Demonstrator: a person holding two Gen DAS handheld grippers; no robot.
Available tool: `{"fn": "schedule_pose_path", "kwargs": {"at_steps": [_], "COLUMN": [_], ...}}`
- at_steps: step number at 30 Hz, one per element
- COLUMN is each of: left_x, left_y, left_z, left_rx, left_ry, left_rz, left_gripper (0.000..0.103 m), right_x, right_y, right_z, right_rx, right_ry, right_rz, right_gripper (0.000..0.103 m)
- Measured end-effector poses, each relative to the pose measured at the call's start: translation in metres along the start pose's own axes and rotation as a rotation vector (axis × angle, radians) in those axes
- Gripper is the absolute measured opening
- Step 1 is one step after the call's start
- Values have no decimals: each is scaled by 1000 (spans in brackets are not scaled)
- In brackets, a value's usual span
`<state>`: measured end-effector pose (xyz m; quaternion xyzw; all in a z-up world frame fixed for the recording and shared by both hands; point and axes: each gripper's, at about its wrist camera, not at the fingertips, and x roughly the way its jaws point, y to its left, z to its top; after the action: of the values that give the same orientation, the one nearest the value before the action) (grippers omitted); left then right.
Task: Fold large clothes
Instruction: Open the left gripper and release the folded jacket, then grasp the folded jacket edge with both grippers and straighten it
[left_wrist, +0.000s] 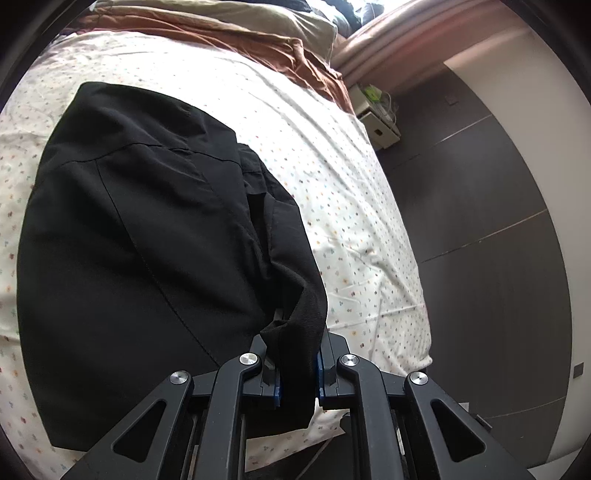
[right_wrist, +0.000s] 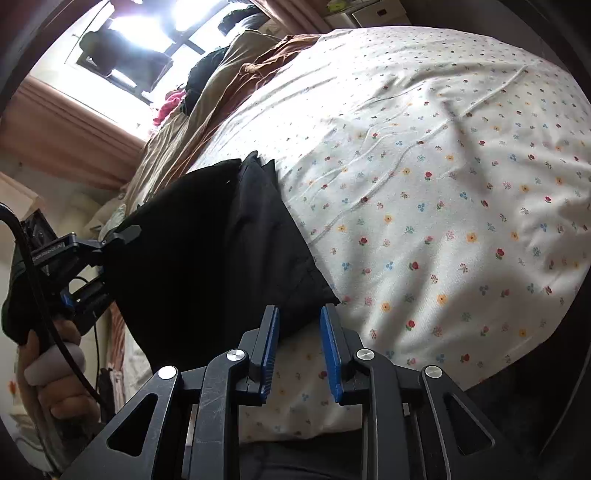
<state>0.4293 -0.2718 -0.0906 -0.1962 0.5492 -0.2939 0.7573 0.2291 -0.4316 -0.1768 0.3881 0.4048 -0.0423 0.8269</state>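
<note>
A large black garment (left_wrist: 147, 229) lies spread on the bed's flowered sheet (left_wrist: 332, 192). One bunched edge of it rises into my left gripper (left_wrist: 295, 343), which is shut on that fold, so the cloth covers its fingertips. In the right wrist view the garment (right_wrist: 207, 251) is a dark mass left of centre, and a hand (right_wrist: 55, 369) holds my left gripper (right_wrist: 110, 254) at its left side. My right gripper (right_wrist: 299, 310) stands open just at the garment's near corner. Only the sheet (right_wrist: 443, 221) shows between its blue pads (right_wrist: 267, 350).
Brown and beige bedding (left_wrist: 229, 40) is heaped at the bed's far end, with dark and pink clothes (right_wrist: 184, 96) piled under a bright window (right_wrist: 147, 29). A small white cabinet (left_wrist: 376, 118) stands beside the bed. Dark floor (left_wrist: 480, 221) runs along the bed's right edge.
</note>
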Motion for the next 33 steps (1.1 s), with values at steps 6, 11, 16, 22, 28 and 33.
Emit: {"fn": "schedule_pose_path", "kwargs": {"at_steps": [6,11,16,22,28,33], "left_x": [23,3,-33,-78,-110,-108], "left_y": [-15,2,38,88,149,184], "left_z": [-6,-4,-4,-12,-38,-59], "left_rx": [48,20,-24,-87,-176,-247], "left_ry": [79,46,-31,-114,-156,-108], "left_rz": [2,-76,-6,99,205,221], "left_gripper": [28,63,63,63,63,64], "right_x": [3,5,19,44,61,52], "right_y": [1,14,34,53,69,66], "right_z": [1,4,10,21,28,27], "right_rx": [2,-17,-49,-58,-103,-117], "right_ry": [14,14,22,34,26,-8], "right_rz": [21,82,133,146,123,179], "right_gripper": [55,61,80,80,22,16]}}
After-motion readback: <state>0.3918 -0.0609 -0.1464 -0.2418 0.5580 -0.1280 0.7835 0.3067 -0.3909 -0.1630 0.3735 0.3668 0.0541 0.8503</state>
